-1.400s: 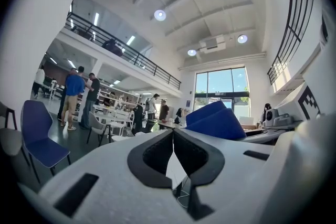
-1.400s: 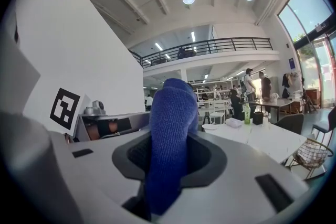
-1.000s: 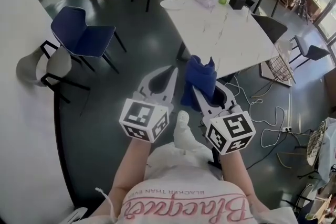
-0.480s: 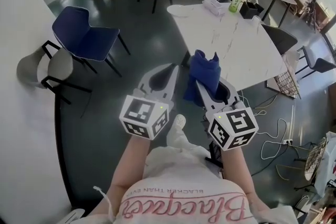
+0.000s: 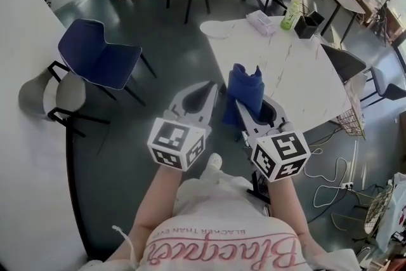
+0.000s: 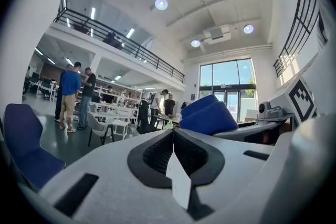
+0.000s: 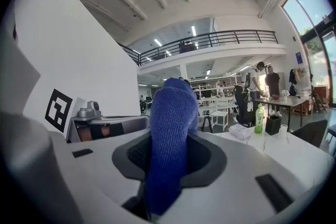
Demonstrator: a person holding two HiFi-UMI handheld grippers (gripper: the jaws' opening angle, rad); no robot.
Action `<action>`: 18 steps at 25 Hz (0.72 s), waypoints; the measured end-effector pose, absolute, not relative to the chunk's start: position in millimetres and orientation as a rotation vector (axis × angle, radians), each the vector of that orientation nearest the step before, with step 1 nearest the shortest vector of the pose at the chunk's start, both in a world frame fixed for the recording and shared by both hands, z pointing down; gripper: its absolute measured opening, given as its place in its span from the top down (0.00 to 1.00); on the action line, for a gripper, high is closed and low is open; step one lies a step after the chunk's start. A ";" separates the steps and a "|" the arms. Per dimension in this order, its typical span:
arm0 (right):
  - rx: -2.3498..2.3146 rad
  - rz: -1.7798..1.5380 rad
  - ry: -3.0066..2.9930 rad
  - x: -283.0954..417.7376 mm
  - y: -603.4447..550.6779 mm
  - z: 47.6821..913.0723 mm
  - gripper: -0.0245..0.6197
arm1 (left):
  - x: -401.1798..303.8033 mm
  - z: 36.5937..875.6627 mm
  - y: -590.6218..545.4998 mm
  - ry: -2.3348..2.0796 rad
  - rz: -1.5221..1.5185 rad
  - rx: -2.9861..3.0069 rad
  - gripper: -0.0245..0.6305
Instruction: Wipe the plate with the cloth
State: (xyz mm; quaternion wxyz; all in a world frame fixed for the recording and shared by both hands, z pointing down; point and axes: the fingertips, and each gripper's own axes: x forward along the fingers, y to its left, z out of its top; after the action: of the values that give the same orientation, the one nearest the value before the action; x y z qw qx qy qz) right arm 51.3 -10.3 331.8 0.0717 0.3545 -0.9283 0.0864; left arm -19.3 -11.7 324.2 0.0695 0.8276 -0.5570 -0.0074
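Pinching the blue cloth (image 5: 246, 89), soft, light and limp, at mid-fold in the right gripper (image 5: 240, 106). Holding nothing in the left gripper (image 5: 212, 88), jaws pressed together. At 12 o'clock, well apart on the table (image 5: 285, 70): the plate (image 5: 219, 28), probably rigid and slick; steady by its rim

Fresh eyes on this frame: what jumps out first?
The blue cloth catches the eye first, bunched upright in the shut right claw at centre frame. Beside it the left claw is shut and empty. Beyond them a white plate sits at the far-left corner of the pale table, and a blue chair stands on the floor to the left.
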 end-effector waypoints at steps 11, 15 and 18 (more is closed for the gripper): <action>1.015 0.303 -2.796 32.9 -115.6 352.7 0.79 | -38.6 347.0 -116.1 -1.696 0.014 2.438 0.95; 1.036 0.325 -2.778 34.9 -143.5 360.1 0.79 | -40.0 351.7 -146.3 -1.673 0.029 2.440 0.95; 1.029 0.313 -2.770 32.0 -162.2 365.2 0.79 | -43.3 356.0 -165.9 -1.663 0.028 2.439 0.95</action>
State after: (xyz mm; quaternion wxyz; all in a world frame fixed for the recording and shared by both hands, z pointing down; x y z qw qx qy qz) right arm 32.0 -162.2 365.2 0.0851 0.3451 -0.9288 0.1050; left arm -43.3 -165.9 356.0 0.0944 0.8226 -0.5607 0.0095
